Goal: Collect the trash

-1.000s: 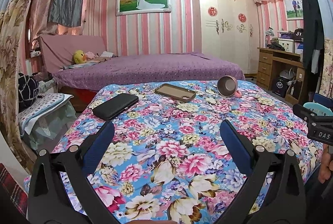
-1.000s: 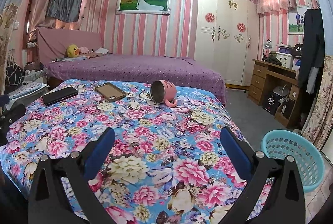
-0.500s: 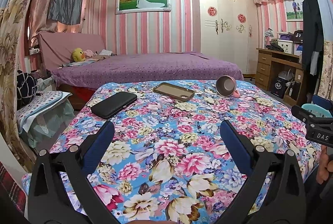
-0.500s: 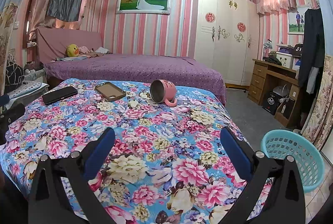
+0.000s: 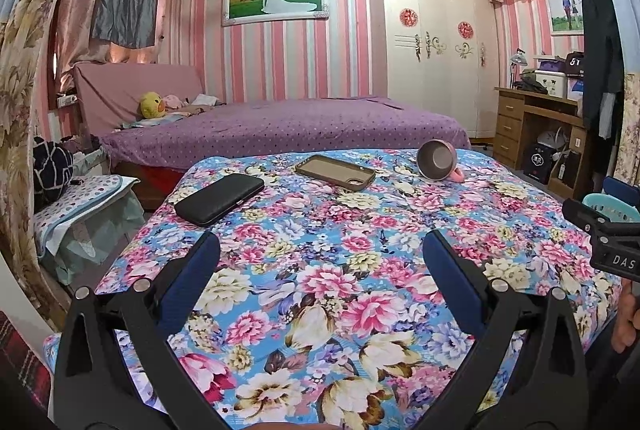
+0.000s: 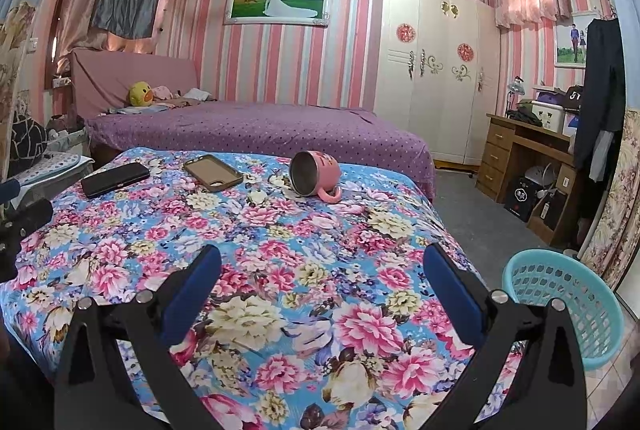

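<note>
A floral-covered table (image 5: 332, 270) (image 6: 280, 270) holds a black case (image 5: 219, 199) (image 6: 115, 179) at the far left, a brown phone case (image 5: 336, 172) (image 6: 213, 173) in the far middle, and a pink mug (image 5: 437, 161) (image 6: 316, 177) lying on its side at the far right. My left gripper (image 5: 320, 262) is open and empty above the near part of the table. My right gripper (image 6: 322, 270) is open and empty above the near right part. A light blue basket (image 6: 564, 306) stands on the floor right of the table; its rim shows in the left wrist view (image 5: 612, 208).
A purple bed (image 5: 280, 130) lies behind the table. A wooden desk (image 6: 524, 158) with clutter stands at the right wall, a white wardrobe (image 6: 436, 78) behind it. A padded stool (image 5: 76, 206) stands left of the table. The right gripper's body (image 5: 608, 242) shows at the right edge.
Both grippers have drawn back and risen slightly, so the table looks a little farther. Nothing on the table has moved. Both stay open.
</note>
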Demonstrator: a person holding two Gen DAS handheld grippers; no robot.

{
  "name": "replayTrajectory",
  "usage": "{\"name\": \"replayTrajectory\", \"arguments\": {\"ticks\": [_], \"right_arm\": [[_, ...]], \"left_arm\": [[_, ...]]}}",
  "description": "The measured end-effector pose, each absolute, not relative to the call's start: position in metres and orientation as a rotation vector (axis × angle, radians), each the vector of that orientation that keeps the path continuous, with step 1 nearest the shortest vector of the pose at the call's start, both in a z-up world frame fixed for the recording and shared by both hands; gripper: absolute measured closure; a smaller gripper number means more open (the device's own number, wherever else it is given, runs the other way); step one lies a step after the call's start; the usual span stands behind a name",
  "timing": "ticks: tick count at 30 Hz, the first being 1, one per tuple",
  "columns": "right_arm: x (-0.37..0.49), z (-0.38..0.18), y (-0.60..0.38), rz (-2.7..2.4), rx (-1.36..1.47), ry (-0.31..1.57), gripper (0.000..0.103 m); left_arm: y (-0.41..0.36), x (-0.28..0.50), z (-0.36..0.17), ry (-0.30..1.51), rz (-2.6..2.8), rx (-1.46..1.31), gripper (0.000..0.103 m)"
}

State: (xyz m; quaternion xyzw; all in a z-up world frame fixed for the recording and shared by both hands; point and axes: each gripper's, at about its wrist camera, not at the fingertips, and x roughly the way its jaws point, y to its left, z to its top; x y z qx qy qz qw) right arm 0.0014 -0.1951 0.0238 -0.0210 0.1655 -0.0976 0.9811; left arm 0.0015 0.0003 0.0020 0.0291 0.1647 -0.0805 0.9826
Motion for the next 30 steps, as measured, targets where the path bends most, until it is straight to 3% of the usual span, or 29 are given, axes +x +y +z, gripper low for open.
{"name": "replayTrajectory", "arguments": {"ticks": [30], "right_arm": [[0.0006,0.0260,-0.1953,-0.203,-0.031,0.336,0.004]], "left_arm": [[0.0010,0.0030,0.0026,0.334,-0.154,0.057,0.005]]}}
